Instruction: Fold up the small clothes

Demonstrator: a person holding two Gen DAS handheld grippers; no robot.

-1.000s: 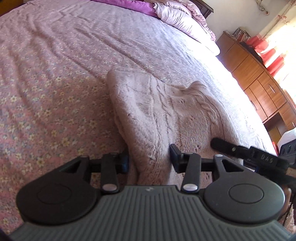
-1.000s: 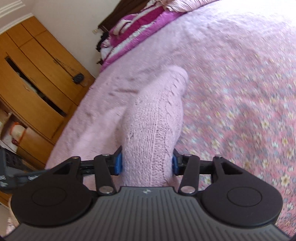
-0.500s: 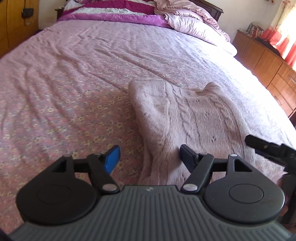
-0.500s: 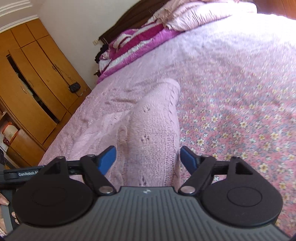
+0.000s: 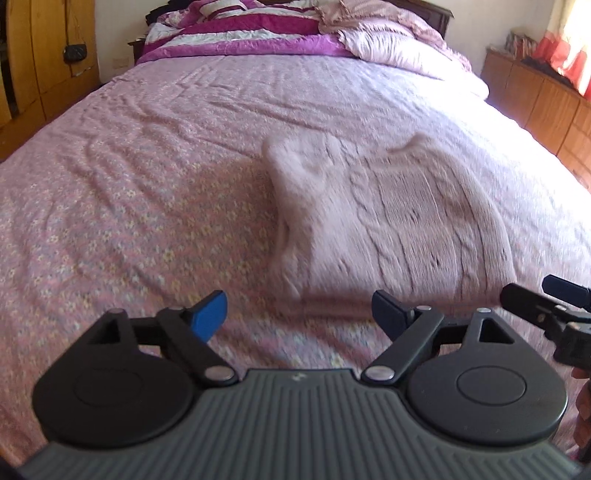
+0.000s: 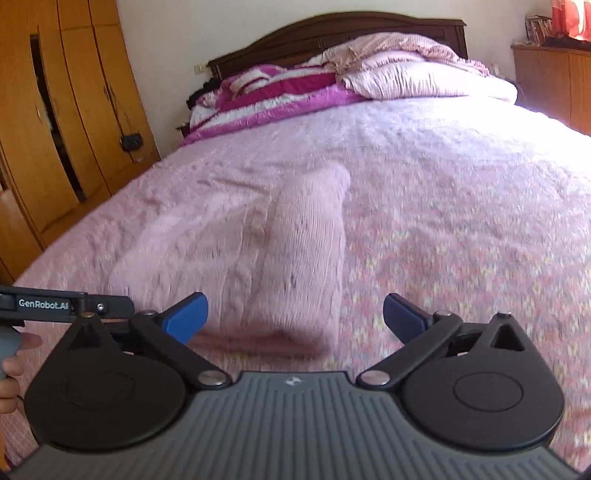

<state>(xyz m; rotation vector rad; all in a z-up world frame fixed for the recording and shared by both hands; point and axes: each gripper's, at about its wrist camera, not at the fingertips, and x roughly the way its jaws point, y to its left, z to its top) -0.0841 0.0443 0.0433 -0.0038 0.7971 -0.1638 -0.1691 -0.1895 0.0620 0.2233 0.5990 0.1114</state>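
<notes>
Pink sweater point(image 6: 258, 251) before spread hand-held gripper point(image 6: 295, 317)

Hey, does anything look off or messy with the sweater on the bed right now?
Slightly. The sweater lies folded on the bed, but its far edge is uneven, with one corner poking up. Both grippers are open and clear of it.

Pretty clearly a bedroom in someone's home. There's a big bed point(image 6: 461, 206) with a pink flowery cover, a dark wooden headboard point(image 6: 332, 31), and a rumpled pile of magenta striped bedding point(image 6: 280, 92) and a pale pink quilt point(image 6: 417, 74) up top. Orange wooden wardrobe point(image 6: 55, 110) on one side, low wooden drawers point(image 5: 543, 103) under a sunny window on the other.
</notes>
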